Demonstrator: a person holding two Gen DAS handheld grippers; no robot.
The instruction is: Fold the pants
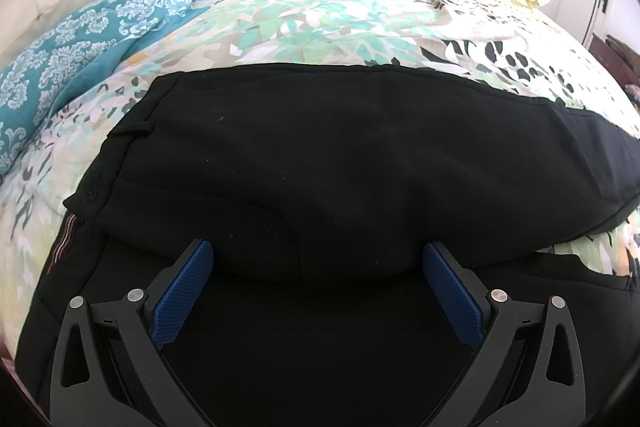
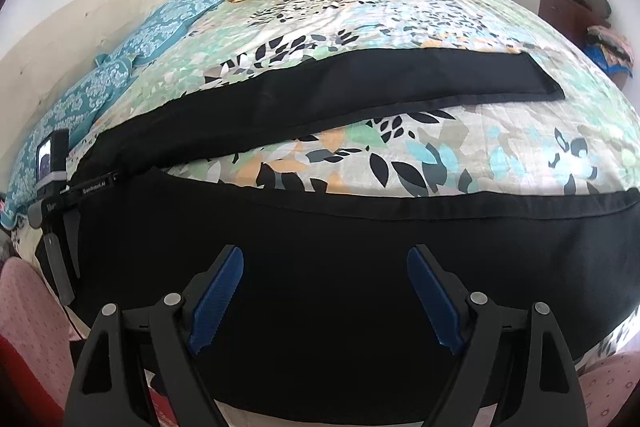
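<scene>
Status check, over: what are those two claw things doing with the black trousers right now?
Left gripper open, right gripper open, both empty. Black fabric pants spread on floral bedspread, legs apart. Nothing in the way.

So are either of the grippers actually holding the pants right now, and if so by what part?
Nothing is held. The left gripper and the right gripper both hover open over the black pants, with no fabric between their fingers.

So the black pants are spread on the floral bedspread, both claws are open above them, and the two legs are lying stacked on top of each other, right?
Not quite. The legs of the black pants are not stacked: the right wrist view shows them spread apart, with a strip of floral bedspread between them. The rest holds: the left claw and right claw are both open above the fabric.
</scene>
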